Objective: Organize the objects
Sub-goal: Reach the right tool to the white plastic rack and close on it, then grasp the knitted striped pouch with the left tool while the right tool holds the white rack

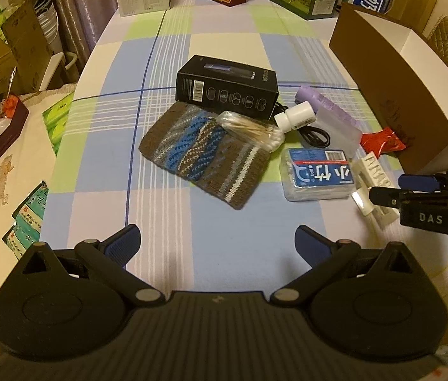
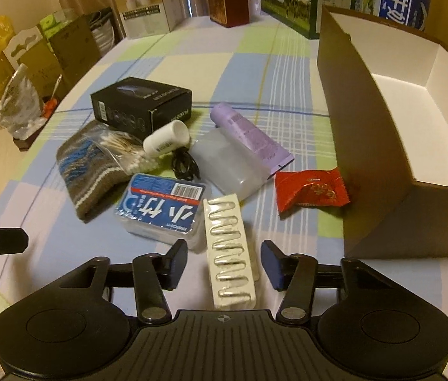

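Note:
A white blister pack (image 2: 230,247) lies lengthwise between the jaws of my right gripper (image 2: 224,262), with a small gap at each pad, so it is open around it. The left wrist view shows that gripper (image 1: 385,190) low over the pack (image 1: 373,174). My left gripper (image 1: 217,243) hangs open over bare cloth, nothing between its fingers. Ahead lie a knitted pouch (image 1: 198,155), a bag of cotton swabs (image 1: 249,130), a black box (image 1: 227,90), a white bottle (image 1: 295,116), a purple tube (image 2: 249,133), a blue-labelled case (image 2: 160,209) and a red snack packet (image 2: 311,192).
An open brown carton (image 2: 366,127) with a white inside stands at the right, close to the red packet. A black cable (image 2: 186,165) and a translucent case (image 2: 233,168) lie in the pile. Several boxes line the far edge of the checked tablecloth (image 1: 224,41). Clutter sits left of the table.

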